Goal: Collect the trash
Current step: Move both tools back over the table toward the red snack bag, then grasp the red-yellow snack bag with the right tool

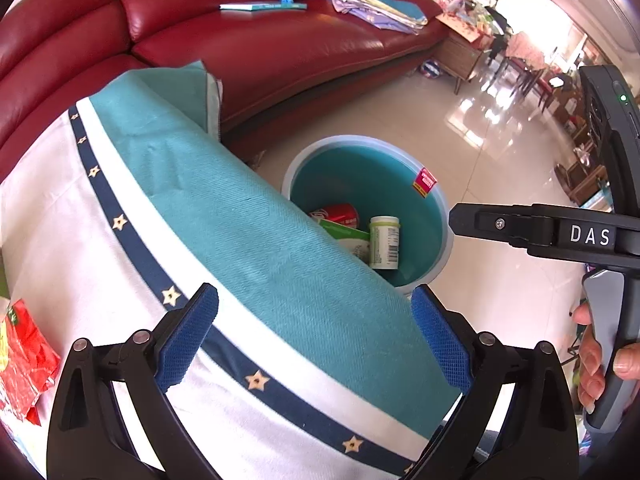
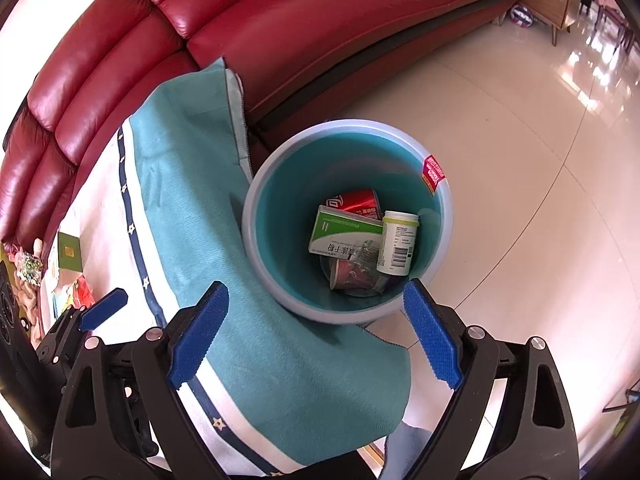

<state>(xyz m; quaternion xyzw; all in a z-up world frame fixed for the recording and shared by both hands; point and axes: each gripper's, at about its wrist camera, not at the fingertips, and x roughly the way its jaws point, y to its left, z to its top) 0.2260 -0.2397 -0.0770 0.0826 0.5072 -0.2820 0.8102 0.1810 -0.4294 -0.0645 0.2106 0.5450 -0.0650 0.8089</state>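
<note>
Trash already sits in the bin [image 2: 434, 216], a round blue bin with a pale rim standing on the glossy tiled floor [image 2: 520, 152] just beside the cloth-covered table edge. Contents, seen from the right wrist view: a white bottle [image 2: 398, 246] with a pale green cap and a barcode label, leaning at the right; a green-and-white box [image 2: 340, 236] lying across the middle; a red can [image 2: 360, 202] on its side at the far side; a crumpled reddish cup [image 2: 352, 276] at the near side, partly under the box. A small red sticker [image 2: 433, 172] sits on the inner wall near the right rim.

Right gripper [image 2: 316, 332]: blue-padded jaws spread wide, nothing between them, held above the near rim of the bin.

Left gripper [image 1: 314, 334]: jaws also spread wide and empty, above the tablecloth [image 1: 248, 248], which is teal with a white band and a navy stripe of small stars. In the left wrist view the right gripper's black body enters from the right, with a hand [image 1: 600, 360] on its grey handle.

One more piece of trash, a red wrapper [image 1: 24, 360], lies on the cloth at the near left, well apart from the bin.

Beyond the table: a dark red leather sofa [image 2: 280, 40] with a thin book [image 1: 262, 6] on its seat.
</note>
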